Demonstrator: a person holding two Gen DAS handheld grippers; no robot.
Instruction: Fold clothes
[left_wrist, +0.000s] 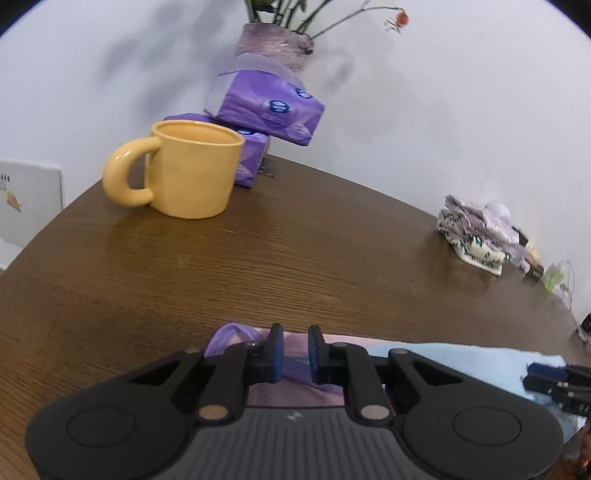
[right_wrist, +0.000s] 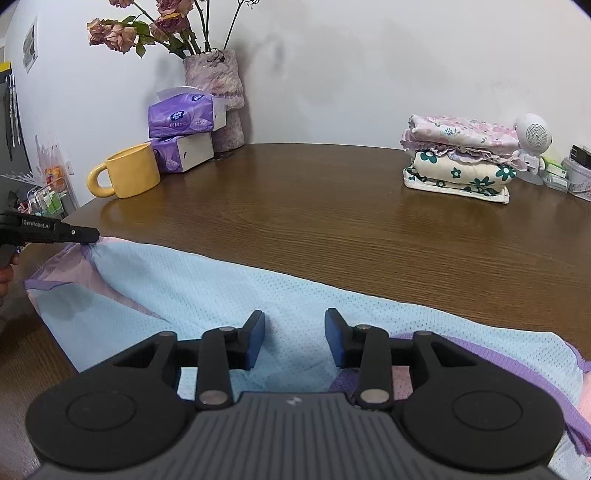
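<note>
A: Where does the left wrist view sit?
B: Low over the near edge of the table (left_wrist: 295, 258), just behind its own fingers, facing across to the wall; the mug (left_wrist: 192, 170) is close.
A: And the right wrist view?
B: Also low at the near edge, tilted down over the garment (right_wrist: 229, 291), with the mug (right_wrist: 127, 171) farther off to the left.
A: What do they share?
B: Mug, tissue packs (left_wrist: 269, 107), vase (right_wrist: 218, 81), folded stack (right_wrist: 458, 158).

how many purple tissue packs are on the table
2: one tissue pack lies on the table just behind the yellow mug, the other tissue pack is stacked on it, in front of the vase. None seem hidden.
</note>
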